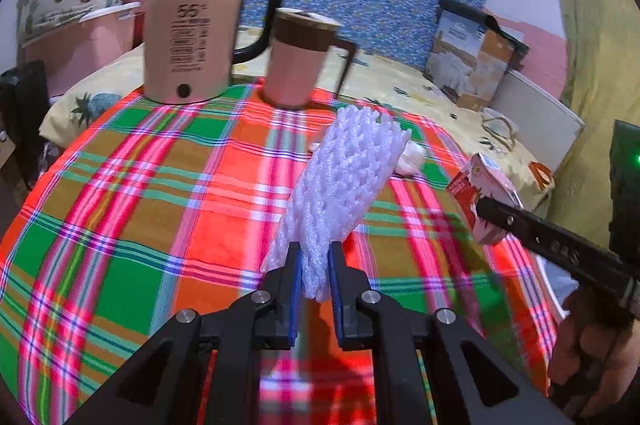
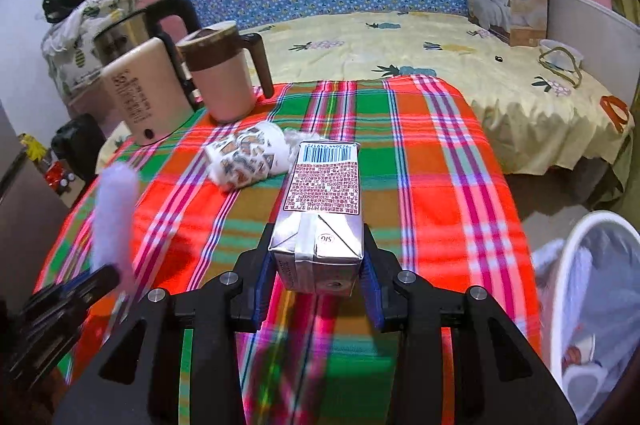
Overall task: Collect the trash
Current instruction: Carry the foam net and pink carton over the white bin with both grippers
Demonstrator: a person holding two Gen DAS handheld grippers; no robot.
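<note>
Your left hand-held gripper point(image 1: 314, 265) clamped a foam net point(image 1: 344, 193), your right hand-held gripper point(image 2: 318, 265) gripped a carton point(image 2: 320, 201), above the plaid tabletop point(image 1: 140, 193), bin point(image 2: 576, 285) nearby.

white bin point(image 2: 576, 289) cut off at right edge, its contents unclear

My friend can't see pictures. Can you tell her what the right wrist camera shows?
The right tool holds a small drink carton over a bright plaid tablecloth. Crumpled paper, a mug and a kettle sit behind; a white bin stands right.
</note>
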